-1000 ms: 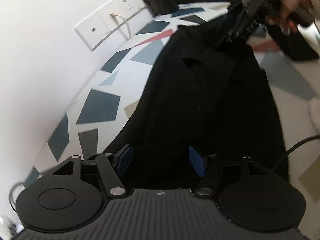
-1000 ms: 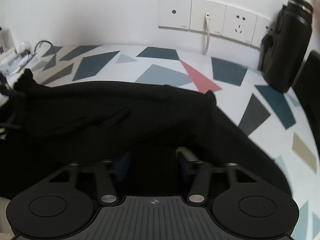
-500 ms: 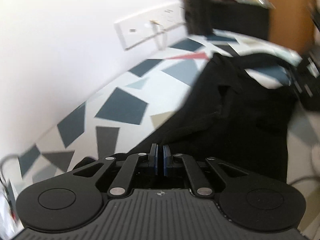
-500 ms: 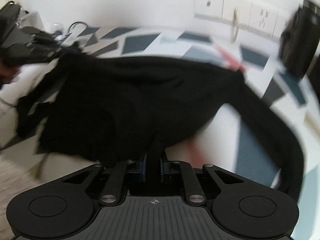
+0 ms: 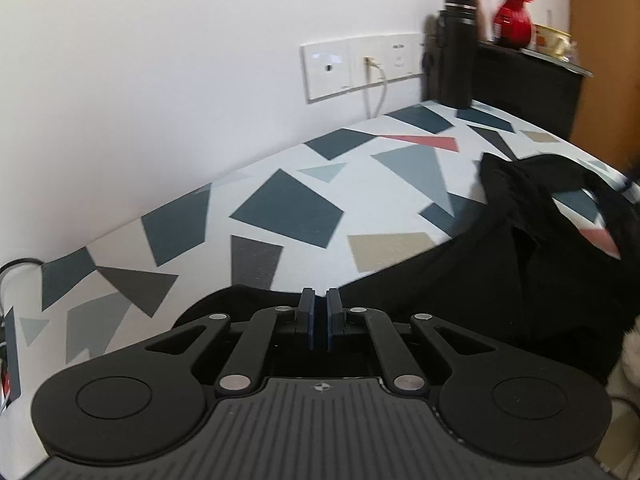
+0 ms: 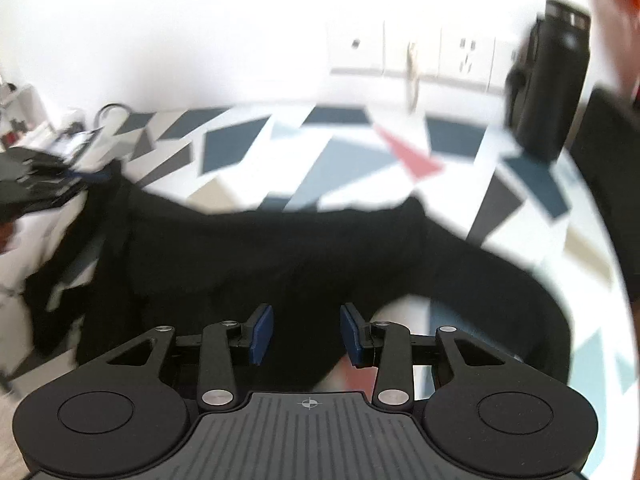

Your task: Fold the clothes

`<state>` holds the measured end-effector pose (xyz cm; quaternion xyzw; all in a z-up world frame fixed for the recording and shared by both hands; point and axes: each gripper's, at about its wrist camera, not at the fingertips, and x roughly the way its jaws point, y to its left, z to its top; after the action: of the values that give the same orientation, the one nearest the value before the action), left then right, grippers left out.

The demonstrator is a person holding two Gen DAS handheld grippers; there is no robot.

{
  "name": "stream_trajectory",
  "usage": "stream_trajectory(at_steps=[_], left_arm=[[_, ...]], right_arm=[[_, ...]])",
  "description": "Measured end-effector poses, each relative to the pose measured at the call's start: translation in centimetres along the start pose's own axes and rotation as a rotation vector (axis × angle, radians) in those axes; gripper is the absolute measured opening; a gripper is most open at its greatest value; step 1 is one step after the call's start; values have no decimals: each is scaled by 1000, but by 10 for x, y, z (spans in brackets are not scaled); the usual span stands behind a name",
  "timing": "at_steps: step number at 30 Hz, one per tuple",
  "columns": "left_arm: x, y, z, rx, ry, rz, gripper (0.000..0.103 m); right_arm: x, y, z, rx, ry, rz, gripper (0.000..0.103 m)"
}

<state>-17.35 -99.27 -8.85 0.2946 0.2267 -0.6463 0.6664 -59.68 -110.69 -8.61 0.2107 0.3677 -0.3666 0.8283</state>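
The left gripper has its blue pads pressed together over the near edge of the black garment; whether cloth is pinched between them cannot be told, since the fabric runs under the linkage. The right gripper stands with its blue pads spread apart, black cloth lying between and below them. The garment stretches across a tablecloth patterned with grey, navy, tan and red shards, one end drawn toward the left gripper, which shows blurred at the left edge of the right wrist view. Beyond it, by the white wall, stand a row of sockets with a white cable plugged in, a black flask, and a red vase of orange flowers on a dark cabinet.
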Motion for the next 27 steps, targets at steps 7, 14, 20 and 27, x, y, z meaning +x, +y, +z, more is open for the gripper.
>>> stream_trajectory(at_steps=[7,14,20,27], left_arm=[[-3,-36,-16,248,23,-43,42],[2,-72,-20,450,18,-126,47],[17,-86,-26,564,50,-129,47],[25,-89,-26,619,48,-167,37]], right_arm=[[49,17,0,-258,22,-35,35],[61,31,-10,-350,36,10,37],[68,25,-10,-341,25,28,36],[57,14,-1,-225,-52,51,6]])
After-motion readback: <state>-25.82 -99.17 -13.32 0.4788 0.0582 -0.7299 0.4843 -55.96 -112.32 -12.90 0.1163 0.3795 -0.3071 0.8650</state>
